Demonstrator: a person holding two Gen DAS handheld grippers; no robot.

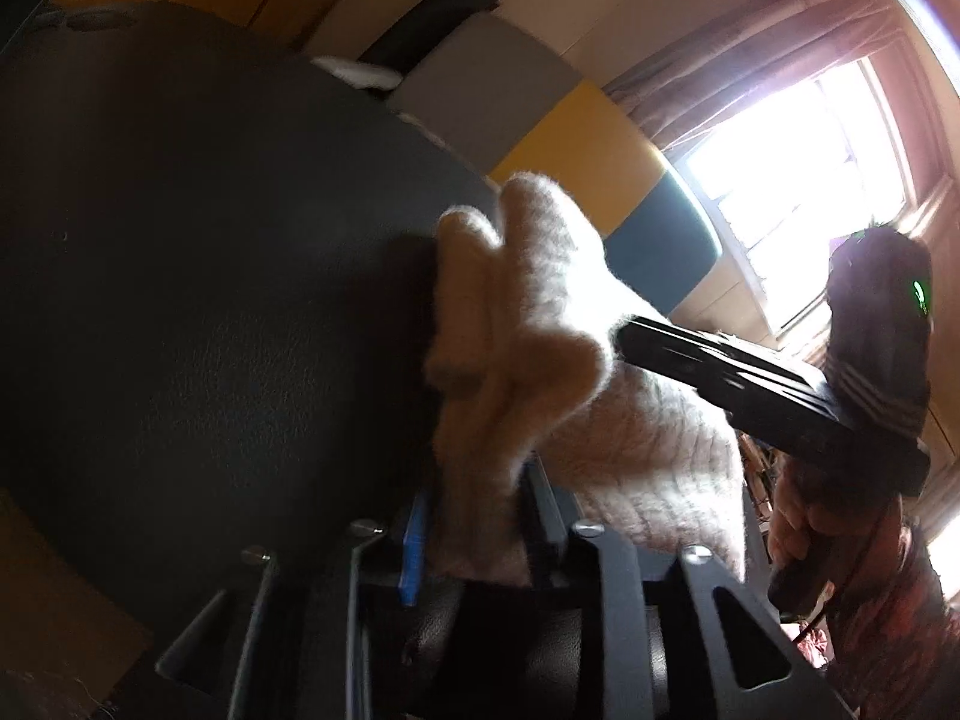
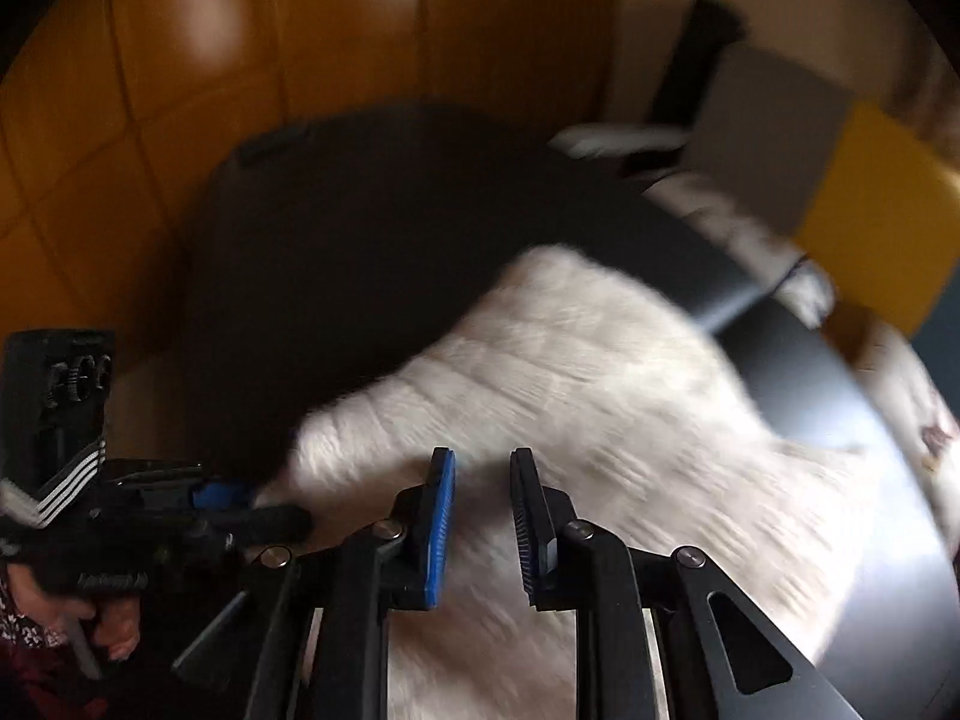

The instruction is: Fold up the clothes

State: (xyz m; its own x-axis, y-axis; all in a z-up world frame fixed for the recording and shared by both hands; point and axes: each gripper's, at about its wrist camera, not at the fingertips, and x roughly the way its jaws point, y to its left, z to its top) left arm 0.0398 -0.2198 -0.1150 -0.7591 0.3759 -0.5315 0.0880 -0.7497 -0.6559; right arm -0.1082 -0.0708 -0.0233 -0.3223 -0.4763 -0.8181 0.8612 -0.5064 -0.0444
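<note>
1. The left gripper (image 1: 480, 516) is clamped on a bunched edge of the cream knit (image 1: 540, 324), lifted off the dark table (image 1: 210, 270).
2. The right gripper (image 2: 483, 510) stands slightly parted with nothing between its jaws — knit (image 2: 570, 372) lies just under them, draped on the table (image 2: 360, 228).
3. In the left view its fingers reach into the raised fold; contact is hard to tell.
4. To fold well: pinch a second corner level with the first, keep the edge taut, then lay it over flat — no dragging.
5. Other garments (image 2: 750, 234) sit near the far rim.
</note>
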